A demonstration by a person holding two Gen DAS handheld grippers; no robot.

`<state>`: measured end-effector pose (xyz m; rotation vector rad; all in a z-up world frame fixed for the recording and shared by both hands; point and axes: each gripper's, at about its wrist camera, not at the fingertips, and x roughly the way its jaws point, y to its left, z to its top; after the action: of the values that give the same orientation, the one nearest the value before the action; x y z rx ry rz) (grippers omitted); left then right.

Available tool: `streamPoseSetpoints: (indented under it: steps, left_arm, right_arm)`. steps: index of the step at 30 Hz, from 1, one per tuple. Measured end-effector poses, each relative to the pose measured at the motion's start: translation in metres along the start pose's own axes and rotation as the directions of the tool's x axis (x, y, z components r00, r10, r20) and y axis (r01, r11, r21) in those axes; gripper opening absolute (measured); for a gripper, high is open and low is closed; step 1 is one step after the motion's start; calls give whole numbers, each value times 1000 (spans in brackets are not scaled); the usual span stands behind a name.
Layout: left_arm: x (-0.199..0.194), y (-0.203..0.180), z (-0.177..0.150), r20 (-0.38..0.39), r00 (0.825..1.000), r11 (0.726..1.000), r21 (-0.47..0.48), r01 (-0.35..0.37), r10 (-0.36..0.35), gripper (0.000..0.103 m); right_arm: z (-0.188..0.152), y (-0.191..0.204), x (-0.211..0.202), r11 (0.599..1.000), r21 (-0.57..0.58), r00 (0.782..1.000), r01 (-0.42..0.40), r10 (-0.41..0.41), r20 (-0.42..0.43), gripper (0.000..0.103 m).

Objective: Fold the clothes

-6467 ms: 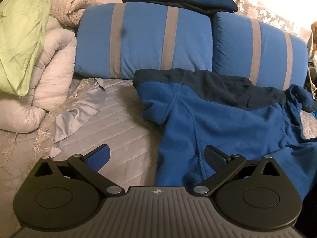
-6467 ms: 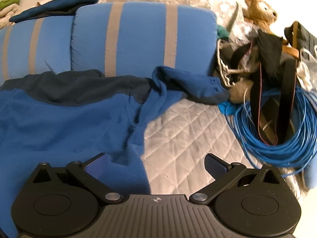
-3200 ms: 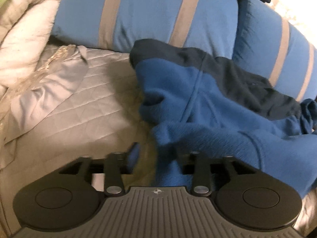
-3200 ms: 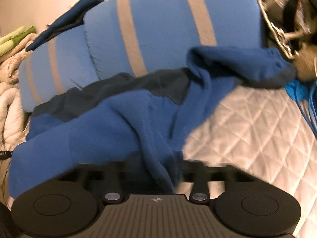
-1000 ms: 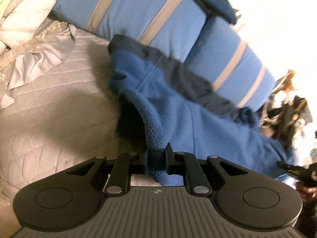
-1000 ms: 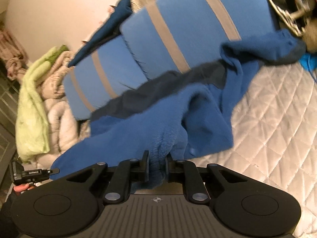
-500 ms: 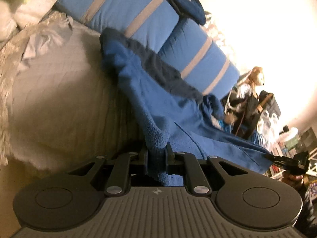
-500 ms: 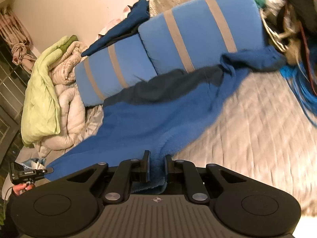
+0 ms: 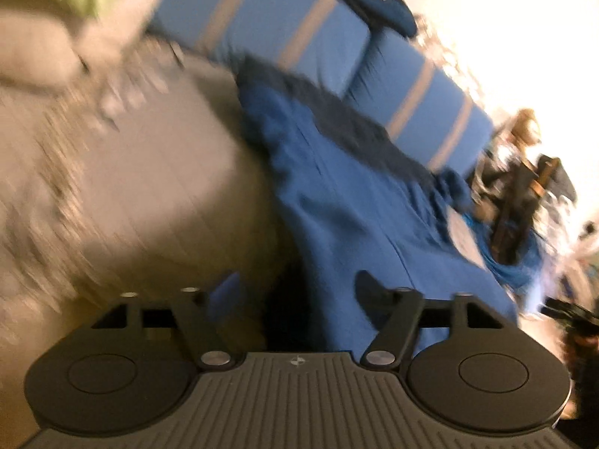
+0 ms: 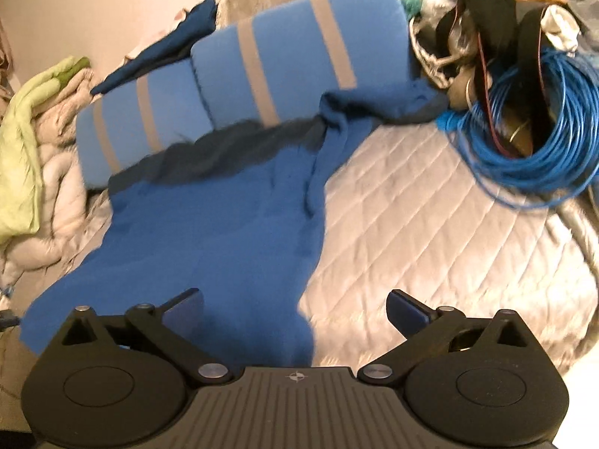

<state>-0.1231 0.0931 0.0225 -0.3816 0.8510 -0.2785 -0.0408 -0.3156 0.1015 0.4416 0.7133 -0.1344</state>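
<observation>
Half a second ago both claws pinched the hem of the blue fleece; now both have let go. From the left wrist, heavily blurred, our left claw (image 9: 295, 288) stands spread and empty over the blue fleece (image 9: 348, 202), which lies stretched along the bed (image 9: 149, 187) with its dark collar end against the striped pillows (image 9: 284, 26). From the right wrist, our right claw (image 10: 295, 310) is likewise spread with nothing in it, the fleece's hem (image 10: 239, 321) just under it and one sleeve (image 10: 378, 104) flung toward the blue cable coil (image 10: 531, 127). We judge the garment pulled out flat, with no fold visible and the folding itself left.
</observation>
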Motion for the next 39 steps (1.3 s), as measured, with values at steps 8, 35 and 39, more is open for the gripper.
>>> streamPoseSetpoints:
  steps: [8,35,39]
  left_arm:
    - [7,-12,31,85,990,992,35,-120,116,76]
    - [-15,-25,1,-133,987,990,-127,69,-86,7]
    - [-10,-19,-14,-159,985,991,-130,46,-66,9]
  right_arm:
    - [29,-6,38,1000,0,1000,22,-22,2,103]
    - [13,31,-17,962,76,950,-263,272,-154,9]
    - [-1,39,-21,973,52,952,-224,230,-199,9]
